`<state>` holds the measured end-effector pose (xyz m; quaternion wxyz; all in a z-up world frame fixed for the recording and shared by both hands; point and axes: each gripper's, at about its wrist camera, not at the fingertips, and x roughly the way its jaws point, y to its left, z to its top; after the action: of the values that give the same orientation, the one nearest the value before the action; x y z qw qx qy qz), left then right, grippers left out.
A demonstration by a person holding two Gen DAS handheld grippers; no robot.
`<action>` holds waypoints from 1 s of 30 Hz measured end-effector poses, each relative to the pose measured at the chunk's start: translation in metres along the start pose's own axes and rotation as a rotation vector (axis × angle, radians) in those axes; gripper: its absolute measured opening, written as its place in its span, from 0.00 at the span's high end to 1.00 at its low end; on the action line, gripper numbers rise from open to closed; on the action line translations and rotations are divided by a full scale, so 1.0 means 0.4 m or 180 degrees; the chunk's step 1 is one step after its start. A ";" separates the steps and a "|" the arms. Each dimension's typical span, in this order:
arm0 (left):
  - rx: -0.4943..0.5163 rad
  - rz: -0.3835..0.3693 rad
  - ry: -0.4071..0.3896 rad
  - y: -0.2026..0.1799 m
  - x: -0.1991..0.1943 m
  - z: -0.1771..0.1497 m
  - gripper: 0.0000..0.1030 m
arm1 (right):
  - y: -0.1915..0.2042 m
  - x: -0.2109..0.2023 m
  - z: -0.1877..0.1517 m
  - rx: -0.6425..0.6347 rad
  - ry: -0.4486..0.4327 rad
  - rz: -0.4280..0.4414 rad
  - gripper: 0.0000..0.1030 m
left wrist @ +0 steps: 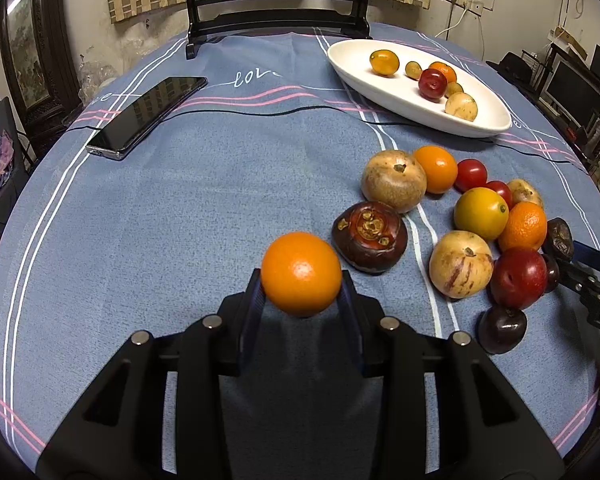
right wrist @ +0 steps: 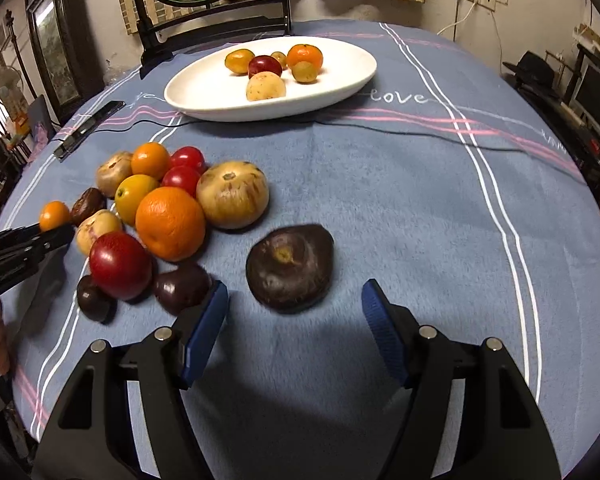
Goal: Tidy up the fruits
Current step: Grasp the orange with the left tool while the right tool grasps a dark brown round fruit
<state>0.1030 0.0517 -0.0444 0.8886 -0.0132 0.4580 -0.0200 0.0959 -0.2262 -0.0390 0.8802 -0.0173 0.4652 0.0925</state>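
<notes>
Left wrist view: my left gripper (left wrist: 301, 292) has its blue-padded jaws clamped on a small round orange citrus fruit (left wrist: 301, 273), one pad on each side; the fruit looks lifted just clear of the blue striped tablecloth (left wrist: 180, 220), though I cannot be sure; just beside it to the right lies a dark brown-purple mangosteen (left wrist: 370, 236); past that sits the loose pile of fruit (left wrist: 480, 220), oranges, red tomatoes, tan speckled rounds, dark plums, all touching or nearly so; a white oval ceramic dish (left wrist: 380, 96) stands farther back on the right holding six small fruits; a black smartphone (left wrist: 146, 116) lies flat far left, well apart from the fruit.

Right wrist view: my right gripper (right wrist: 294, 312) stands with jaws spread, nothing pressed between the pads; a dark purple rounded fruit (right wrist: 290, 266) rests on the cloth just ahead of the fingertips, centred in the gap but untouched; the left pad (right wrist: 206, 320) sits close beside a small dark plum (right wrist: 182, 288) at the pile's near edge; the dish (right wrist: 204, 96) is at the far side.
</notes>
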 end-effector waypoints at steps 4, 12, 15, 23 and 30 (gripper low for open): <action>0.0001 0.0002 0.0000 0.001 0.000 -0.001 0.64 | 0.013 0.009 0.014 -0.0022 -0.0005 -0.0008 0.56; -0.0003 0.0009 0.0000 0.001 0.000 0.000 0.64 | -0.017 -0.024 0.003 0.0133 -0.0080 0.0154 0.57; -0.0015 -0.0002 -0.0005 0.002 -0.008 0.004 0.64 | -0.032 -0.047 0.006 0.0161 -0.0149 0.0157 0.57; 0.0140 0.0007 -0.0286 -0.022 -0.094 0.048 0.64 | -0.047 -0.107 0.042 0.0186 -0.0412 0.0263 0.57; 0.0278 -0.0092 -0.0427 -0.069 -0.120 0.119 0.64 | -0.041 -0.137 0.117 0.0152 -0.0611 0.0315 0.57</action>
<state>0.1133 0.0266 0.0234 0.9167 0.0177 0.3959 -0.0518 0.1068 -0.2451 0.0318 0.9152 0.0357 0.3811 0.1260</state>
